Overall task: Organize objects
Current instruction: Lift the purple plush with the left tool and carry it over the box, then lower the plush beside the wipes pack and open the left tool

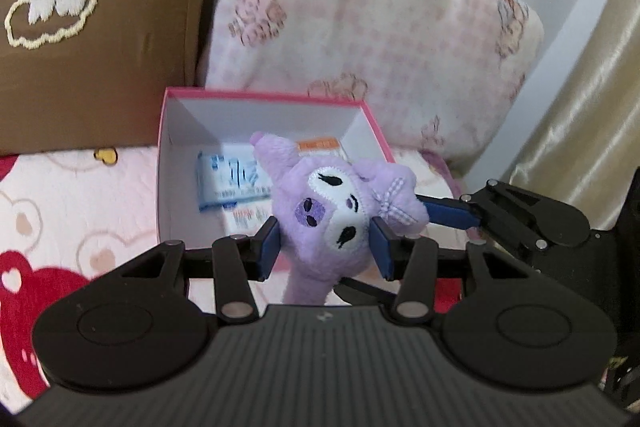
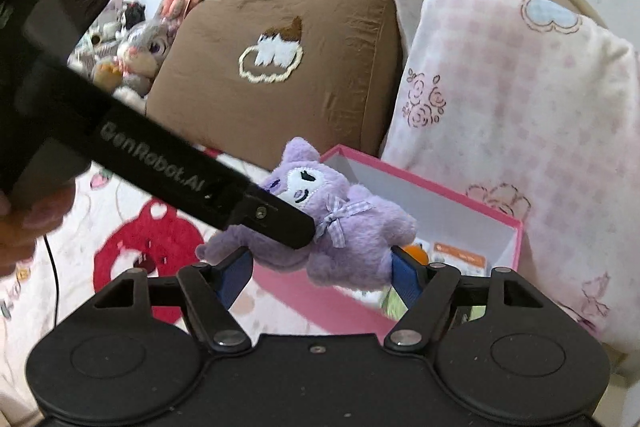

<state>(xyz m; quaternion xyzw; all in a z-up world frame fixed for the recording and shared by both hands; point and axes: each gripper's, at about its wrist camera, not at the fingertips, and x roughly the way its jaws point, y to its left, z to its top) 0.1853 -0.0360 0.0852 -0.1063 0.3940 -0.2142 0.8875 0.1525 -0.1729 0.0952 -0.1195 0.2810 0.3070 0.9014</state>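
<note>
Left wrist view shows the left gripper (image 1: 324, 247) pinching the purple plush toy (image 1: 332, 215) by its head, while the right gripper (image 2: 320, 271) clamps the toy's body from the right. Both grips carry the toy clear of the bedding, just in front of the pink box (image 1: 176, 163). The box sits open near the pillows, already holding small packets (image 1: 228, 183), so the toy likely goes in next.
</note>
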